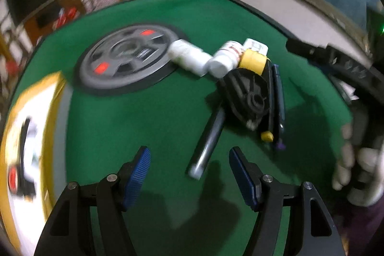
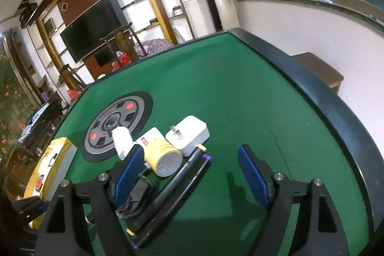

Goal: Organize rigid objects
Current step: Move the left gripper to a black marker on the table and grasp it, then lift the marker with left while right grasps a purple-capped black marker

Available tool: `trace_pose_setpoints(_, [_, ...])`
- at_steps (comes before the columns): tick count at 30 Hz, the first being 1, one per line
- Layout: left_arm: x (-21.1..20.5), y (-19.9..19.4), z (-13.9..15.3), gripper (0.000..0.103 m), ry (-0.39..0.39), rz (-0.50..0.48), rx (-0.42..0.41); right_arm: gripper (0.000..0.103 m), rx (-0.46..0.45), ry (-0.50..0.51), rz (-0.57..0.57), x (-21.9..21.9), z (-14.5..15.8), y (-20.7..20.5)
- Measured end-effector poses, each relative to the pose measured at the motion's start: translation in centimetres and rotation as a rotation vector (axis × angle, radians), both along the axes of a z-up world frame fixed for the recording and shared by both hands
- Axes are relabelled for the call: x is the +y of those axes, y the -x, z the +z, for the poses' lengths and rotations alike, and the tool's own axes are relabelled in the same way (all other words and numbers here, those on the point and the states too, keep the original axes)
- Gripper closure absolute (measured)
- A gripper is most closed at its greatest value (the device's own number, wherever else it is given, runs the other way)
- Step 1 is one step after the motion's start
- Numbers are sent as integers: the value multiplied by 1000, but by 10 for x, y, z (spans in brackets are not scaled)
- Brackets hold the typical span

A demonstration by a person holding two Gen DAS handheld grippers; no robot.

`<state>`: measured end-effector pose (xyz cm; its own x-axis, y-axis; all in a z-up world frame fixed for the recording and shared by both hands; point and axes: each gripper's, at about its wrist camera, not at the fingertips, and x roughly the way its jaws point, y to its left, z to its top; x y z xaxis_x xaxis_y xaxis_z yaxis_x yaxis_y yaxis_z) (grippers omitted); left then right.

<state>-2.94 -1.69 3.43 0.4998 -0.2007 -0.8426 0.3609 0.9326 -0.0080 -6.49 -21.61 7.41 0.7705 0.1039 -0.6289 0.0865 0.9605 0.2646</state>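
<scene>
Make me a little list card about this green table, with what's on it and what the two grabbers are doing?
table: green felt top, black rim
middle: grey wheel-like disc with red marks
pile: white bottles, yellow tape roll, white plug box, dark pens, black plastic part
left edge: yellow-rimmed tray, contents blurred
left gripper: open, empty, near a grey pen
right gripper: open, empty, over the pens

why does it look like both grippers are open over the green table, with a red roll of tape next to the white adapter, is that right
Not quite: the roll of tape is yellow, not red, as the right wrist view shows. The rest holds: the left gripper and right gripper are both open over the green table, and the tape sits next to the white adapter.
</scene>
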Motion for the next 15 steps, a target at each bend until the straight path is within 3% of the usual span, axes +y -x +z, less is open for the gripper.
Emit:
trace_pose_setpoints(3, [-22, -14, -13, 35, -44, -55, 0, 24, -6, 8, -7, -2, 0, 1])
trace_pose_setpoints(4, [-23, -16, -12, 50, -12, -59, -10, 24, -10, 13, -11, -2, 1, 1])
trace_pose_setpoints(5, [-23, -18, -11, 58, 8, -62, 0, 24, -11, 14, -12, -2, 0, 1])
trace_pose_setpoints(6, [-22, -20, -9, 81, 11, -55, 5, 23, -9, 12, -10, -2, 0, 1])
trace_pose_setpoints(9, [-8, -18, -7, 84, 81, -50, 56, 23, 4, 13, -9, -2, -1, 0])
trace_pose_setpoints(15, [34, 17, -2, 86, 100, -38, 121, 23, 19, -3, -6, -5, -3, -1])
